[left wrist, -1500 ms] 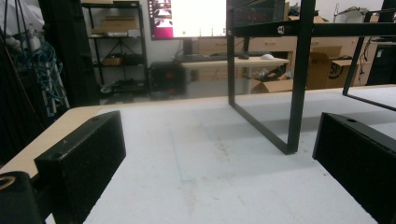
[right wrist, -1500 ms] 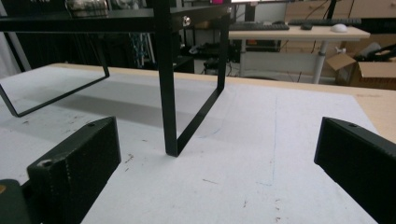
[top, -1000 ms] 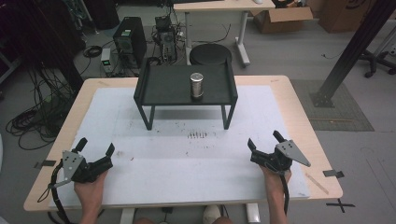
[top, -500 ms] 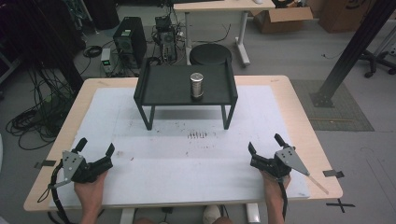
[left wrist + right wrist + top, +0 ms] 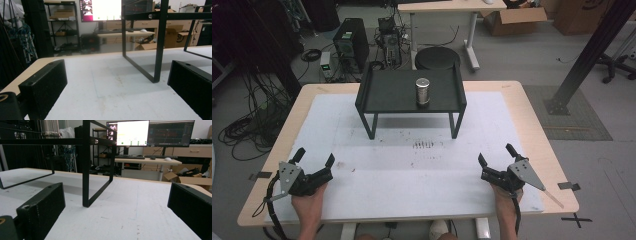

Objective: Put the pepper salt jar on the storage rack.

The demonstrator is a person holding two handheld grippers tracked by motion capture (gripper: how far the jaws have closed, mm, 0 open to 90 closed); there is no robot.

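Both grippers rest low at your edge of the table (image 5: 532, 125), well apart from each other. The left gripper (image 5: 314, 161) sits near the left corner, the right gripper (image 5: 496, 155) near the right. Each has its jaws spread wide, and neither grips anything; the two gripper views show bare white surface between the jaws.

The can (image 5: 423, 90) stands upright on the black tray (image 5: 384, 95), a raised stand on four thin legs, set at the far middle of the table. The can is right of the tray's centre and close to its front lip. Its long axis is vertical.

From either gripper the can lies forward, inward and higher than the jaws. In the right gripper view the can (image 5: 50, 128) appears at the upper left, above the tray's rail. The right gripper looks the nearer of the two, since the can sits on the right half of the tray.

Judged from this layout, the reach should rise first to clear the front lip, then approach level with the jaws either side of the upright can.
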